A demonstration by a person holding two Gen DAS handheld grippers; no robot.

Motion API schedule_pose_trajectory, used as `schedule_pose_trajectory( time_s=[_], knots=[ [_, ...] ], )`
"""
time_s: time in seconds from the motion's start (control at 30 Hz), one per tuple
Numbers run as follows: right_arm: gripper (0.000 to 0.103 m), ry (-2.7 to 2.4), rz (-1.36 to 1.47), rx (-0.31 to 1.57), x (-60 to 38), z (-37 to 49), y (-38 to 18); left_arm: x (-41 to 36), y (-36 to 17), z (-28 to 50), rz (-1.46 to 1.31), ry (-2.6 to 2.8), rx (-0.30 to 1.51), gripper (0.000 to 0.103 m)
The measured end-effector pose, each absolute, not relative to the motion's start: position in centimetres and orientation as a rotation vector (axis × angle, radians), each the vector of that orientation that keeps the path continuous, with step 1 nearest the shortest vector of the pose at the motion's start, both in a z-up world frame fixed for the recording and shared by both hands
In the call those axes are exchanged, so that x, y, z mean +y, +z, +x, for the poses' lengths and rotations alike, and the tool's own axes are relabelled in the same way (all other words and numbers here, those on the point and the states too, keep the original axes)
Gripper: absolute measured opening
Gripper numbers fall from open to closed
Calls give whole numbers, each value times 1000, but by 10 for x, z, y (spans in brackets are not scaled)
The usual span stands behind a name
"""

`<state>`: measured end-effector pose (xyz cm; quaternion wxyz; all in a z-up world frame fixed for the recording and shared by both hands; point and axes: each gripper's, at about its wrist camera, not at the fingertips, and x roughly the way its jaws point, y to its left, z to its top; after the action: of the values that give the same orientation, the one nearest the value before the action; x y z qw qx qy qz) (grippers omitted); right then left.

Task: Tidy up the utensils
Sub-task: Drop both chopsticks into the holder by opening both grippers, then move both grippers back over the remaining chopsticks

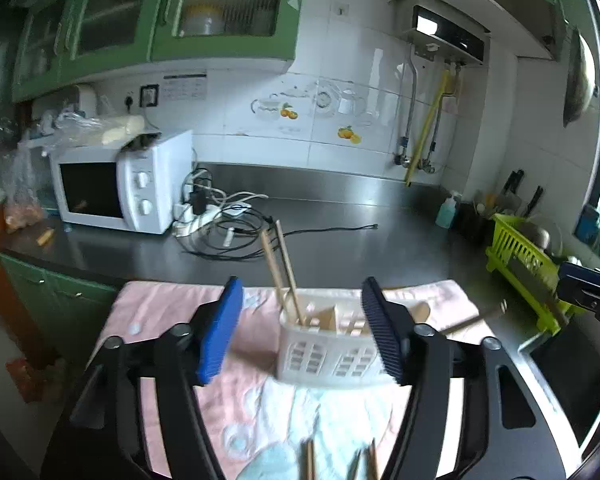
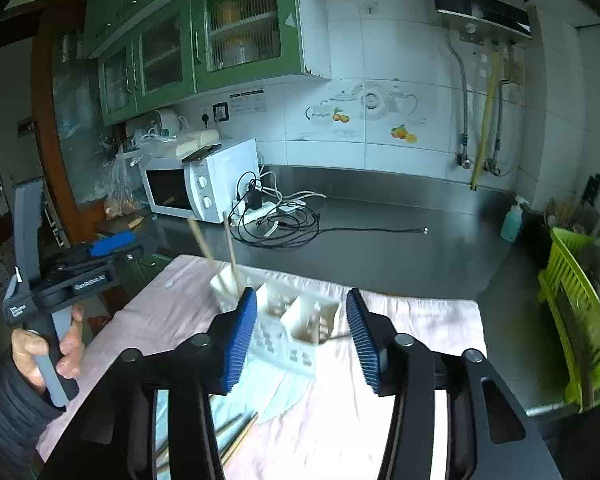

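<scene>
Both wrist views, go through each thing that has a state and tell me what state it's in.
Left hand-held gripper: open, empty.
Right hand-held gripper: open, empty.
Caddy: upright on the towel.
Two chopsticks: standing tilted in the caddy's left compartment.
Loose chopsticks: lying on the towel.
Microwave: door closed.

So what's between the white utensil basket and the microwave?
In the right wrist view, a strip of pink towel, then bare dark countertop. The tangle of cables lies just right of the line from basket to microwave.
</scene>
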<state>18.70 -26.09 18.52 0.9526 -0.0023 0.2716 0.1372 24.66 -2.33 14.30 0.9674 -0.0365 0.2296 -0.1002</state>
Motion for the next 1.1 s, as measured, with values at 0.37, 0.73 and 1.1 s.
schedule_pose_trajectory(
  time_s=[0.37,0.73,1.1],
  knots=[
    [74,267,-45,614,-234,87,102,14,102,133,-62,-140,475,98],
    [81,282,-132,756,-183,10,-2,50,35,72,-103,-47,591,98],
    [81,297,-173,830,-151,-3,-53,63,1,52,-125,6,644,98]
  ],
)
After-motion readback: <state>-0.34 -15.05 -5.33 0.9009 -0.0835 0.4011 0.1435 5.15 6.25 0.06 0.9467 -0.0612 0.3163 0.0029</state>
